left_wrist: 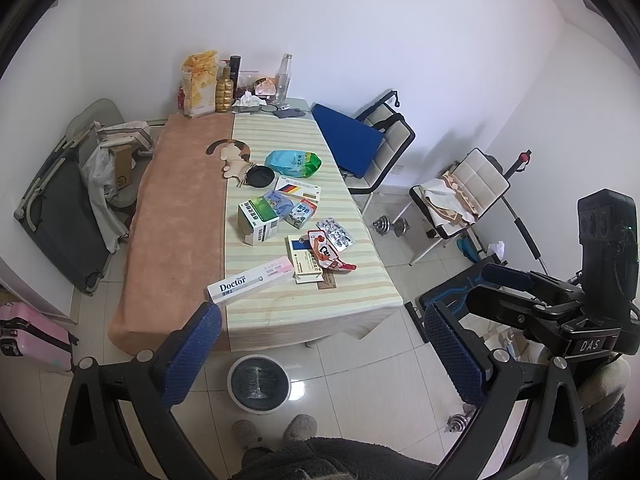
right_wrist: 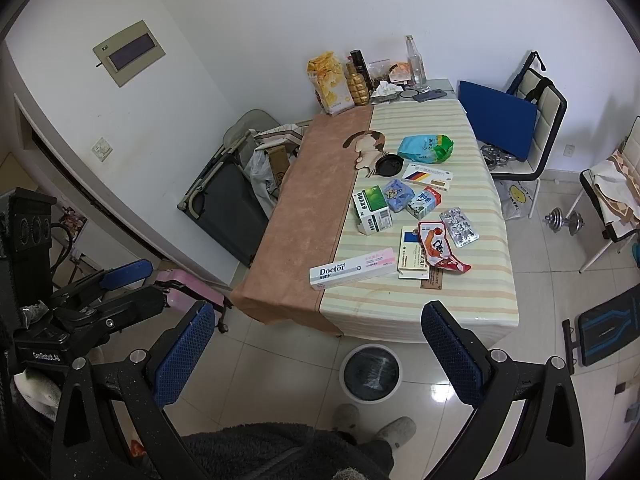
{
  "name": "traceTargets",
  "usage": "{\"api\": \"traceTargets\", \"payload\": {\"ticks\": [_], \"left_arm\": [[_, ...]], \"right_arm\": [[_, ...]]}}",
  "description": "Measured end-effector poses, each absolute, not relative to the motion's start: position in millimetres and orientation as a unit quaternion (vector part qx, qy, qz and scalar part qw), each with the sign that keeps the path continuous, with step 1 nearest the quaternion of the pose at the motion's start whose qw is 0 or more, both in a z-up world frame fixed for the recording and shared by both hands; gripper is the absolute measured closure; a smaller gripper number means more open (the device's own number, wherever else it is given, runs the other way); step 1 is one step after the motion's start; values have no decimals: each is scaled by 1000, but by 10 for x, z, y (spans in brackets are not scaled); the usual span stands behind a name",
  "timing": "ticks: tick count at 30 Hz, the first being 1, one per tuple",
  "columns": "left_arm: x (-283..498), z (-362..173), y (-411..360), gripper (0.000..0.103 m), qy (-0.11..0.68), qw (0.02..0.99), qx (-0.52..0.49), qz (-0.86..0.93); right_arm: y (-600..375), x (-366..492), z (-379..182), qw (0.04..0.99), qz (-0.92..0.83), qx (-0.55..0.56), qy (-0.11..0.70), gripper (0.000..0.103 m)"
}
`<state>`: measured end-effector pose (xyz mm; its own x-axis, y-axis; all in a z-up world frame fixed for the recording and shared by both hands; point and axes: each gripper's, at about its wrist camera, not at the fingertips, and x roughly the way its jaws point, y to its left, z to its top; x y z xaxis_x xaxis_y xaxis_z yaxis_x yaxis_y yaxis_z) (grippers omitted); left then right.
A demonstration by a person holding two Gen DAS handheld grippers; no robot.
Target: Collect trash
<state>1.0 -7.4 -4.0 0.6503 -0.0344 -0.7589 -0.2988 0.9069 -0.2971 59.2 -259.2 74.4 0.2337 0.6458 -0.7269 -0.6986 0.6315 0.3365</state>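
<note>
Both grippers hang above the floor in front of the cloth-covered table (left_wrist: 180,220) (right_wrist: 304,220). My left gripper (left_wrist: 324,356) is open and holds nothing; so is my right gripper (right_wrist: 318,354). Trash lies on the striped half: a white "Doctor" toothpaste box (left_wrist: 250,282) (right_wrist: 352,268) nearest the front edge, a red snack wrapper (left_wrist: 326,254) (right_wrist: 438,250), a silver blister pack (left_wrist: 336,233) (right_wrist: 459,227), a green medicine box (left_wrist: 258,220) (right_wrist: 372,208) and a blue-green bag (left_wrist: 293,163) (right_wrist: 426,148). A round white bin (left_wrist: 230,382) (right_wrist: 342,374) with a black liner stands on the tiles below the table's front edge.
Bottles and a yellow bag (left_wrist: 199,84) crowd the table's far end. Two chairs (left_wrist: 384,140) and a dumbbell (left_wrist: 391,226) stand to the right. A folded cot (left_wrist: 60,216) and a pink suitcase (left_wrist: 28,336) are on the left. A person's slippers (right_wrist: 394,430) are beside the bin.
</note>
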Motion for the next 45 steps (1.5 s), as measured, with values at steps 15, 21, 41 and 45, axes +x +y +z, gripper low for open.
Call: {"api": "traceTargets", "payload": {"ticks": [15,21,41,45], "left_arm": [[241,-160,-9,0,425,881,-128,162],[790,-964,188,0,483,851,-24,206],[2617,-3674,387,21,716,689,96,64],[2610,-3704,361,42,727,678,86,58]], "right_arm": [[-2552,641,739,798,401,-13,449,0],[-2405,943,364,831,282,-28,478,0],[-2072,3250,-2284,730,170,-64,659,0],[-1933,3570,-2559,709,183,-93,675,0]]}}
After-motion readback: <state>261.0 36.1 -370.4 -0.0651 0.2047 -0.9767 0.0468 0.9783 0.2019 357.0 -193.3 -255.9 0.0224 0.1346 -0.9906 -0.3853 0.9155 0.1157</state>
